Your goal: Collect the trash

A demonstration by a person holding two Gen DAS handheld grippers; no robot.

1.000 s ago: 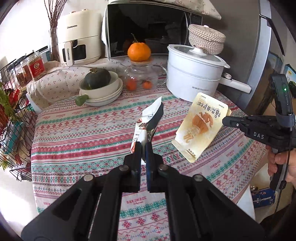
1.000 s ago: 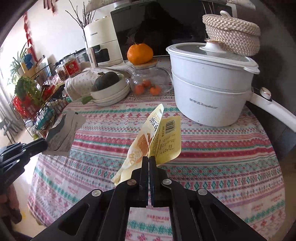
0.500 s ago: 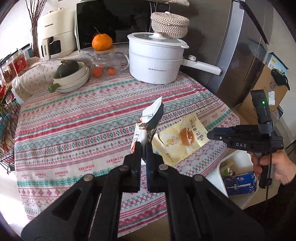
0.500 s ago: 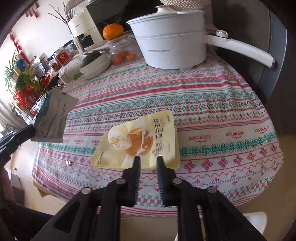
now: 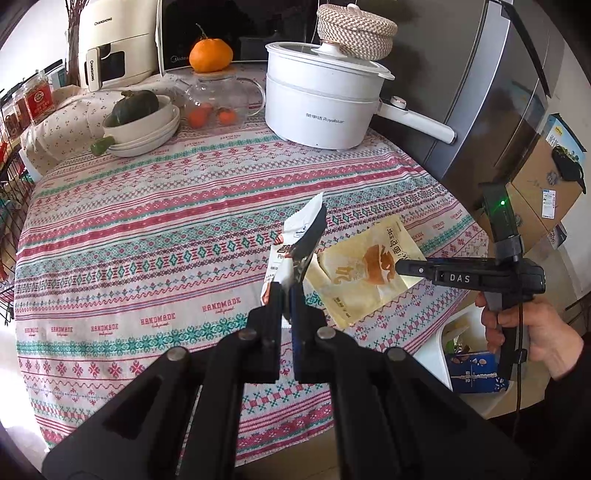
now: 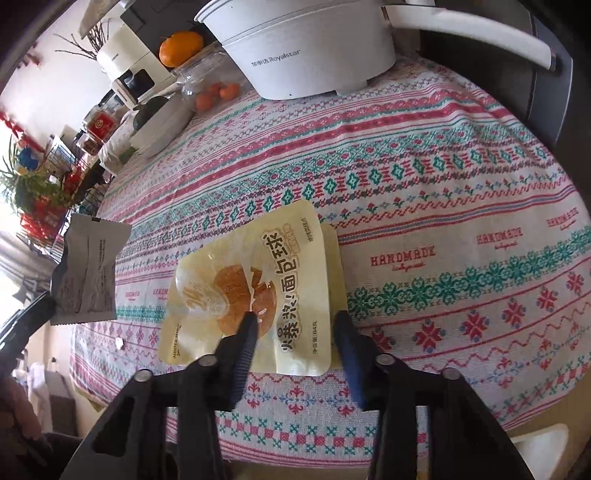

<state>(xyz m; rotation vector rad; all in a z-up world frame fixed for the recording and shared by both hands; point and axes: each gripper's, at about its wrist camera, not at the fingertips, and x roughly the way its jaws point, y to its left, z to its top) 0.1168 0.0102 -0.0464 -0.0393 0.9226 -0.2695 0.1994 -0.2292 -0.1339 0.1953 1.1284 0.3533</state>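
Gripping a white snack wrapper (image 5: 295,243), the left tool (image 5: 287,295) has its jaws pressed narrow on the wrapper's lower edge, and the wrapper stands up tilted above the worktop (image 5: 147,229). From the right wrist view the same wrapper (image 6: 86,269) shows its grey printed back at far left, held clear of the cloth. Left rear of the worktop: a green squash (image 5: 136,106) in stacked cream bowls (image 5: 142,129). Behind these, a cream air fryer (image 5: 110,44). Next, a glass teapot (image 5: 218,99) with small orange fruits inside and one mandarin (image 5: 211,55) on its lid. Right of that, a white electric pot (image 5: 321,99) with a woven basket (image 5: 356,31) on its lid. Centre-right: a yellow bread packet (image 6: 255,291), creased, near the worktop's front edge; whether it lies on the cloth or is in the air, cannot tell. Right tool (image 6: 295,325) has jaws spread wide, one finger on each side of the packet's lower part, not clamped on it. In the left wrist view that tool's tip (image 5: 400,267) overlaps the packet (image 5: 365,273). Far right, beside the worktop: a white bin (image 5: 454,343) with rubbish inside.
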